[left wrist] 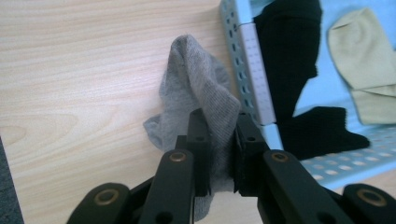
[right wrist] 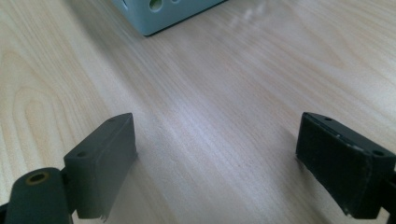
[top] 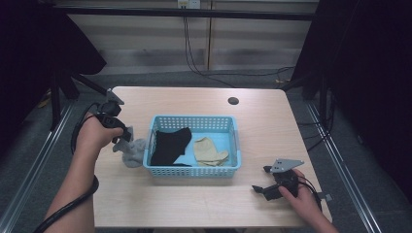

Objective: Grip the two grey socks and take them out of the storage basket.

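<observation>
Grey sock pinched at the basket's left wall.

The left claw [top: 125,136] is clamped on the grey sock [left wrist: 201,93], which hangs from its pads down to the bench [top: 145,199], just beside and perhaps touching the blue basket [top: 194,171]. Bare bench lies to the sock's left. The right claw [right wrist: 217,163] rests wide apart, holding nothing, on open bench near the front right edge.

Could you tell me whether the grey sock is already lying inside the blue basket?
No, the grey sock hangs outside the blue basket, pinched by the left gripper over the table.
</observation>
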{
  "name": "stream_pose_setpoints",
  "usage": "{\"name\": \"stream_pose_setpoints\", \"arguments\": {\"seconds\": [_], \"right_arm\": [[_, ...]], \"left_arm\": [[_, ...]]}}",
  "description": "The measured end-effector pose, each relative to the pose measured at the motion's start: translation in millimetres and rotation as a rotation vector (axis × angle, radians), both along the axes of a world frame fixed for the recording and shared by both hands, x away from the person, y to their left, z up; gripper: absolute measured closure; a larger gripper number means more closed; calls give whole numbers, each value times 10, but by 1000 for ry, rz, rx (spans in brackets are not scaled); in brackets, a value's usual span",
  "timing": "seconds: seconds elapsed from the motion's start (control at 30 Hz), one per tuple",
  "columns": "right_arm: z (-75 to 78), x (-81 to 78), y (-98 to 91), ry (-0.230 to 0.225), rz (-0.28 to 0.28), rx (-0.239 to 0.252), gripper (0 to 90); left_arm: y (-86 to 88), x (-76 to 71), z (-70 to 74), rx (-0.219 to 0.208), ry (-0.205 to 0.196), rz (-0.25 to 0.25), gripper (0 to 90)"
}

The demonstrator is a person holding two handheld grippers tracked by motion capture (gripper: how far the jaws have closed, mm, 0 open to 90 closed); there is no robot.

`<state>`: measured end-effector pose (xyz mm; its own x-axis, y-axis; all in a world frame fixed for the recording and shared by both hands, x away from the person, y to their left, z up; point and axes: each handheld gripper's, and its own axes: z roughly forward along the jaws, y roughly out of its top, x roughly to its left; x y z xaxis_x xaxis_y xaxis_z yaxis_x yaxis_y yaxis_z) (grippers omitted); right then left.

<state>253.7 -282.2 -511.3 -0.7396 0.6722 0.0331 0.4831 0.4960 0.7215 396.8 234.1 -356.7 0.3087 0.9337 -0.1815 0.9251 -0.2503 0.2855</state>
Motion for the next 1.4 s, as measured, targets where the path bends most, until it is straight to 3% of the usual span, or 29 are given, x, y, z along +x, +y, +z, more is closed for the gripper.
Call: {"name": "stream_pose_setpoints", "arguments": {"seconds": [0.23, 0.57, 0.73, 0.87, 1.0, 1.4], "right_arm": [[-1, 0, 0, -1, 0, 0, 118], [-1, -1, 0, 0, 0, 0, 118], [0, -3, 1, 3, -2, 0, 118], [0, -3, 1, 3, -2, 0, 118], [-1, -1, 0, 0, 0, 0, 118], [-1, -1, 0, 0, 0, 0, 117]], "left_arm": [[-35, 33, -197, 9, -5, -15, 797], [-123, 68, -330, 26, -28, -41, 791], [-130, 78, -398, 20, -28, -44, 744], [-136, 66, -402, 33, -39, -44, 691], [-133, 51, -369, 45, -75, -58, 632], [-97, -28, -273, 45, -90, -49, 516]]}}
